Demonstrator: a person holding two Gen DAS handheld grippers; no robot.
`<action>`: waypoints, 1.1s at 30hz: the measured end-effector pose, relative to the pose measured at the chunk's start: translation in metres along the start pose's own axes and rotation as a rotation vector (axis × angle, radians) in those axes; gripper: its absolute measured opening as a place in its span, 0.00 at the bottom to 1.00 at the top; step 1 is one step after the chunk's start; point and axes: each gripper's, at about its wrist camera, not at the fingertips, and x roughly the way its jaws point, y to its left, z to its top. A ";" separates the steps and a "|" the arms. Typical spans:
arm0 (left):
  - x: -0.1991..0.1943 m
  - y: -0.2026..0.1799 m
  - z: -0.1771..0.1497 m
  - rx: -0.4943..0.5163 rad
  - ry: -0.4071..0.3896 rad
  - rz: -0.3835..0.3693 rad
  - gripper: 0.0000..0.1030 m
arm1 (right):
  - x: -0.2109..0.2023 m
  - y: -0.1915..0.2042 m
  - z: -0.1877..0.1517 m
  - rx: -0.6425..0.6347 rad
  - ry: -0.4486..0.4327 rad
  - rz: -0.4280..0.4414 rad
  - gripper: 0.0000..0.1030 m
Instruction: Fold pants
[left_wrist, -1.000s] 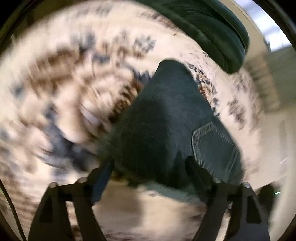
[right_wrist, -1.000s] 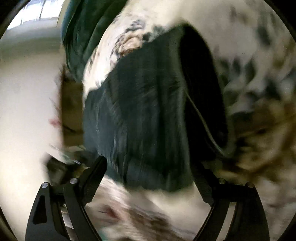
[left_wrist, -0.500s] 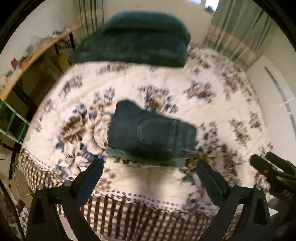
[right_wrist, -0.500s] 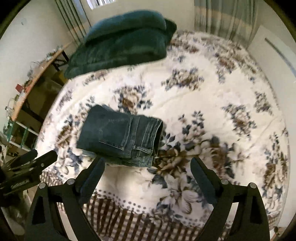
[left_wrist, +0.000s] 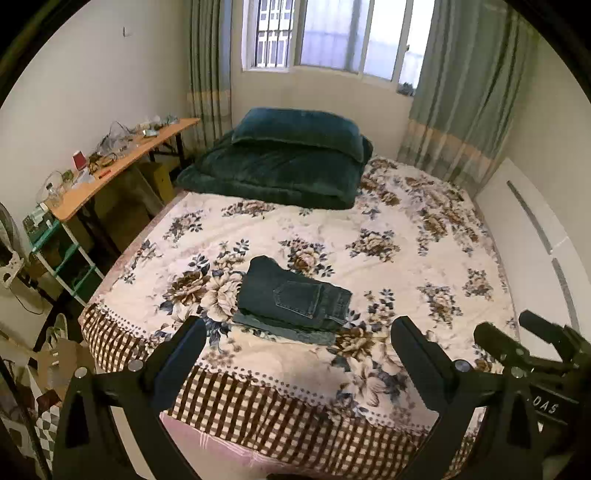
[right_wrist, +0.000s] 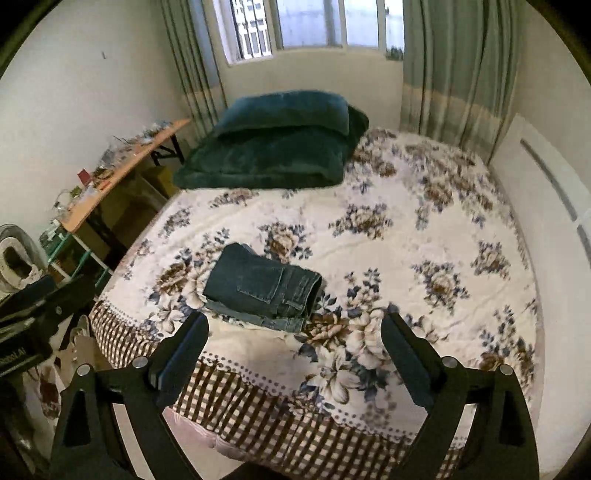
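The dark blue jeans (left_wrist: 293, 297) lie folded into a compact stack on the floral bedspread (left_wrist: 388, 236), near the bed's front edge, back pocket up. They also show in the right wrist view (right_wrist: 262, 290). My left gripper (left_wrist: 297, 349) is open and empty, held back above the bed's foot, apart from the jeans. My right gripper (right_wrist: 295, 345) is open and empty too, likewise drawn back. The right gripper shows at the right of the left wrist view (left_wrist: 532, 354); the left gripper shows at the left of the right wrist view (right_wrist: 40, 314).
A dark green pillow on a folded green blanket (left_wrist: 280, 162) lies at the bed's head. A cluttered wooden desk (left_wrist: 110, 166) and green shelf (left_wrist: 62, 251) stand left of the bed. A white panel (left_wrist: 535, 251) runs along the right side. Curtained window behind.
Both grippers have pulled far back and up from the jeans. A second ago they were close over the denim; now the whole bed is in view and the jeans lie folded.
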 end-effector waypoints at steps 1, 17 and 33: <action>-0.007 -0.001 -0.002 -0.001 -0.004 0.009 0.99 | -0.012 -0.002 0.001 -0.007 -0.011 0.004 0.94; -0.125 -0.039 -0.043 -0.075 -0.076 0.113 0.99 | -0.202 -0.017 -0.039 -0.102 -0.140 0.083 0.95; -0.149 -0.045 -0.061 -0.054 -0.098 0.173 1.00 | -0.260 -0.017 -0.059 -0.098 -0.185 0.074 0.97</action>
